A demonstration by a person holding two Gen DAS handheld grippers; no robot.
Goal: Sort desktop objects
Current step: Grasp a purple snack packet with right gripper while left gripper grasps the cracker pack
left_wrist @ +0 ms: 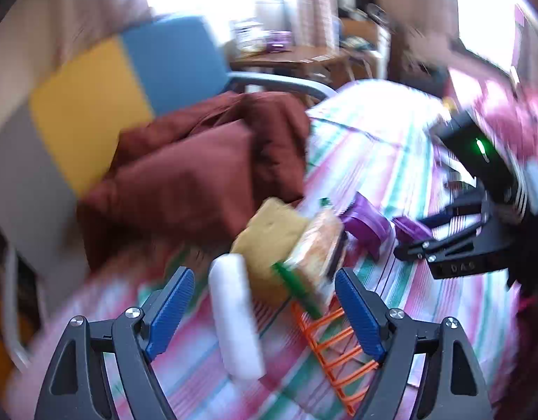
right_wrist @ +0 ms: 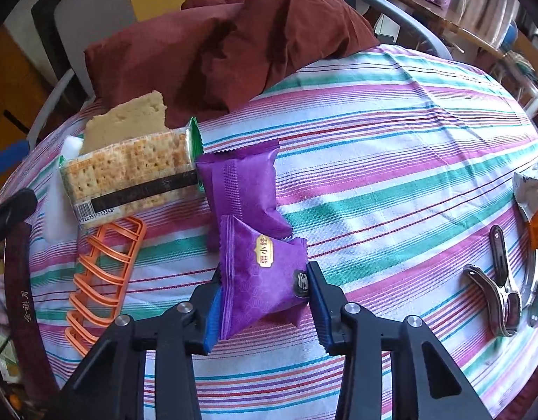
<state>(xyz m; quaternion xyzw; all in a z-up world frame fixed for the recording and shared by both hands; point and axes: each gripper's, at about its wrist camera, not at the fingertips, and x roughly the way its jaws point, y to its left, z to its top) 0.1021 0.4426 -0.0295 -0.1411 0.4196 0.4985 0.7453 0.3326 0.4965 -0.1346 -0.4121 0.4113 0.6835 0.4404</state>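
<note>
My right gripper (right_wrist: 263,301) is shut on a purple snack packet (right_wrist: 260,276), just above the striped tablecloth (right_wrist: 391,161). A second purple packet (right_wrist: 242,192) lies right behind it. A cracker pack (right_wrist: 128,178), a yellow sponge (right_wrist: 128,119), a white block (right_wrist: 57,196) and an orange rack (right_wrist: 104,269) lie to the left. My left gripper (left_wrist: 265,311) is open and empty above the white block (left_wrist: 237,315), the orange rack (left_wrist: 335,346) and the cracker pack (left_wrist: 314,252). The left wrist view is blurred; it shows my right gripper (left_wrist: 419,238) by the purple packets (left_wrist: 367,220).
A dark red cushion (right_wrist: 216,45) lies at the table's far edge on a chair. Metal clips (right_wrist: 496,287) and an orange-white sachet (right_wrist: 535,199) lie at the right. A dark curved object (right_wrist: 20,301) sits at the left edge.
</note>
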